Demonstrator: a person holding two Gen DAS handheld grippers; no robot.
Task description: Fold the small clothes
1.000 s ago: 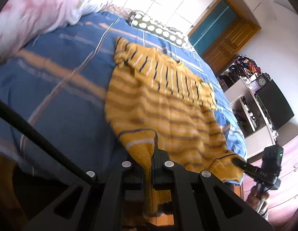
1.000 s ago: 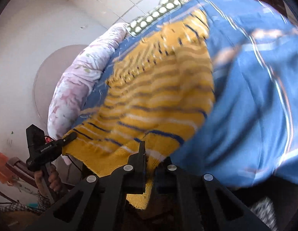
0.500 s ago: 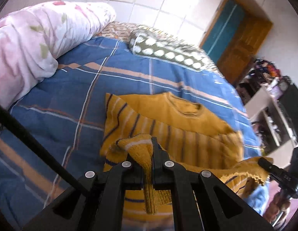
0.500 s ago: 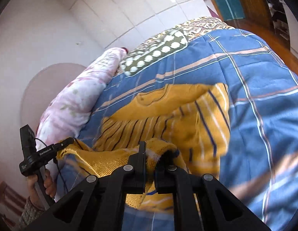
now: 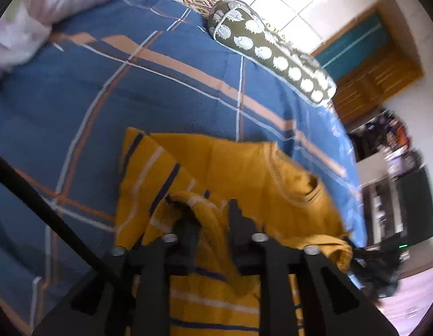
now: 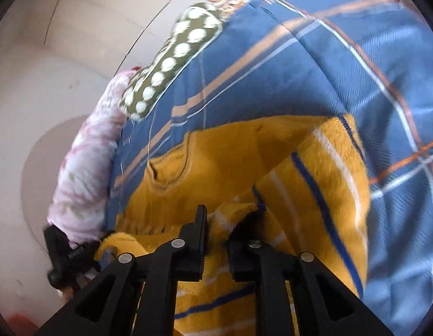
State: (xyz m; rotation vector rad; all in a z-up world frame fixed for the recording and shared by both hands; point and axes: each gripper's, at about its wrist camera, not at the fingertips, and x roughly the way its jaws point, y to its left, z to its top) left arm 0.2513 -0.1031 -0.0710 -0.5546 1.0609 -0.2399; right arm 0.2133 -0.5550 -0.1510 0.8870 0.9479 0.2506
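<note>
A small mustard-yellow knit sweater (image 5: 244, 173) with navy and white stripes lies on the blue plaid bedspread (image 5: 104, 89), its lower half folded up over the chest towards the neckline. My left gripper (image 5: 209, 212) has its jaws parted, and the hem corner drapes loosely between them. In the right wrist view the same sweater (image 6: 222, 168) fills the centre. My right gripper (image 6: 224, 221) also stands parted over the other hem corner, the cloth lying slack between the fingers. Each gripper shows at the edge of the other's view.
A green pillow with white dots (image 5: 272, 50) lies at the head of the bed, also in the right wrist view (image 6: 171, 58). A pink floral duvet (image 6: 84, 168) is bunched along the left side. A wooden door (image 5: 370, 64) and cluttered shelves stand beyond the bed.
Both grippers carried the hem up over the sweater towards the neckline, folding it in half. Their jaws, shut on the hem before, now stand parted and the cloth is slack.
</note>
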